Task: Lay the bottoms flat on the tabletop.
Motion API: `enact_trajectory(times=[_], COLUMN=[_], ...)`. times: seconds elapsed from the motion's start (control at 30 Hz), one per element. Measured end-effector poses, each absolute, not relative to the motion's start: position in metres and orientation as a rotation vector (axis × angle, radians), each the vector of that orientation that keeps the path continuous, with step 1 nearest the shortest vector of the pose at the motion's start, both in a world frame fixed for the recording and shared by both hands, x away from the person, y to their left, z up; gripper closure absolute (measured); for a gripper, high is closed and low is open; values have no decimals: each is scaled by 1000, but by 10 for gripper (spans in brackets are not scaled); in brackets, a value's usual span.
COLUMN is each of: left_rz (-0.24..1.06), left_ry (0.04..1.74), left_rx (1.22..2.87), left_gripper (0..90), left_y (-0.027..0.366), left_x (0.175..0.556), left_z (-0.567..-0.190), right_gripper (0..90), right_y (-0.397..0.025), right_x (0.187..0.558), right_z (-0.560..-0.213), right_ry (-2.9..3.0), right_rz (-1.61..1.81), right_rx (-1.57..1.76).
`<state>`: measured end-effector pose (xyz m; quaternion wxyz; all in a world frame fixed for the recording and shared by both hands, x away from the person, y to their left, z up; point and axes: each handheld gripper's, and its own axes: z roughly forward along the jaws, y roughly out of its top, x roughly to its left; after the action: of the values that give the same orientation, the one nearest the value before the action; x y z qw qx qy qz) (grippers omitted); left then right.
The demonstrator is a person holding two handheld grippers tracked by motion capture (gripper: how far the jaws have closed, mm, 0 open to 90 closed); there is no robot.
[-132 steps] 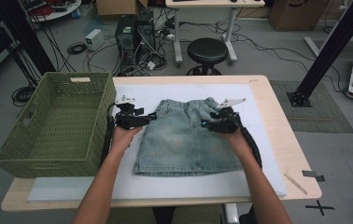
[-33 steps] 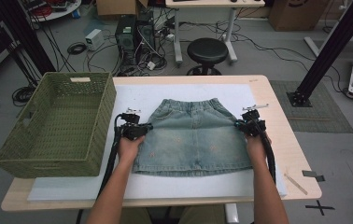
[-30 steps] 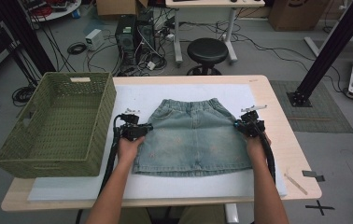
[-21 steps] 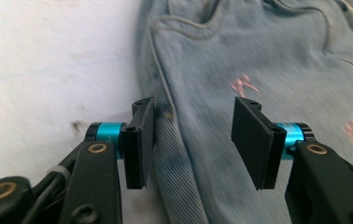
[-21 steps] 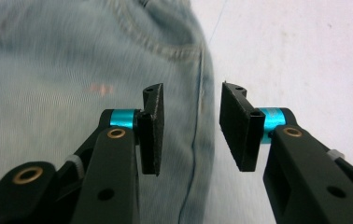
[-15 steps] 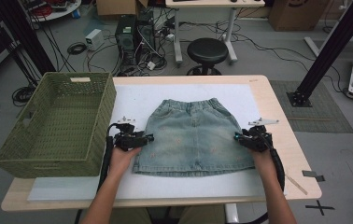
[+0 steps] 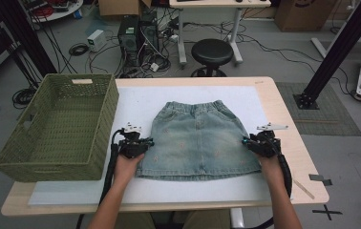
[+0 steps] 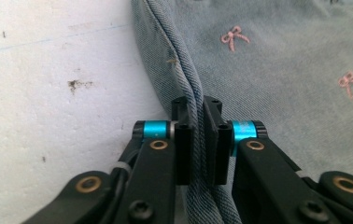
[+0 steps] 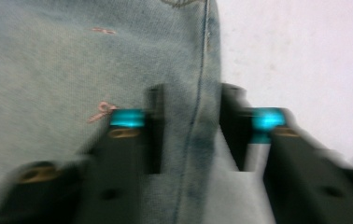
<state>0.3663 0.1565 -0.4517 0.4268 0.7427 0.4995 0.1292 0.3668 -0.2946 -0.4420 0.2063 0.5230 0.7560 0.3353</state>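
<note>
Denim skirt (image 7: 198, 138) lay flat on white mat (image 7: 135, 102), waistband toward far edge. Left gripper (image 7: 147, 142) clenched on skirt's left side seam, jaws pinching the fold in the left gripper view. Right gripper (image 7: 245, 141) sat at right side seam, jaws parted astride it, not clamped. Green woven basket (image 7: 59, 126) stood just beside, to the left.

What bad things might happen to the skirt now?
The left gripper pinches only the thin side seam of the denim skirt, so the cloth might slip out when lifted. The right gripper looks open around the other seam; if only one side is held, the skirt could bunch up or drag across the white mat.
</note>
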Motion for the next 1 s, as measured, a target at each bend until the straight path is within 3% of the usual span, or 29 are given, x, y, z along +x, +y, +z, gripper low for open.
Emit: enact_trajectory(times=[0.03,0.1,0.13,0.17,0.3,0.47,0.53,0.63,0.87,0.93,1.0], left_rz=[317,344,351,375,398,382,357,315,223,240,276], left_ry=[1240,1230,1219,1218,1250,1270,1259,1239,1206,1197,1194], left_rx=[1860,1880,1895,1904,1864,1875,1867,1822,1841,1864,1885], left_gripper=[681,679,763,836,851,837,664,557,554,546,556], left_y=[156,154,153,151,153,153,158,172,176,172,169], left_x=[366,366,366,365,364,362,358,348,327,322,318], left_z=[-452,-452,-452,-452,-449,-447,-445,-443,-452,-452,-452], right_gripper=[636,699,836,875,900,896,841,700,591,604,672], right_y=[-292,-288,-288,-289,-295,-295,-294,-304,-307,-304,-305], right_x=[367,366,366,365,366,365,362,349,311,302,299], right_z=[-443,-447,-447,-447,-443,-440,-440,-435,-435,-438,-443], right_ry=[2130,2126,2117,2115,2110,2081,2075,2036,2123,2144,2146], right_rz=[903,855,831,845,836,801,838,943,944,890,855], right_rx=[1431,1392,1381,1369,1368,1406,1396,1399,1363,1344,1362])
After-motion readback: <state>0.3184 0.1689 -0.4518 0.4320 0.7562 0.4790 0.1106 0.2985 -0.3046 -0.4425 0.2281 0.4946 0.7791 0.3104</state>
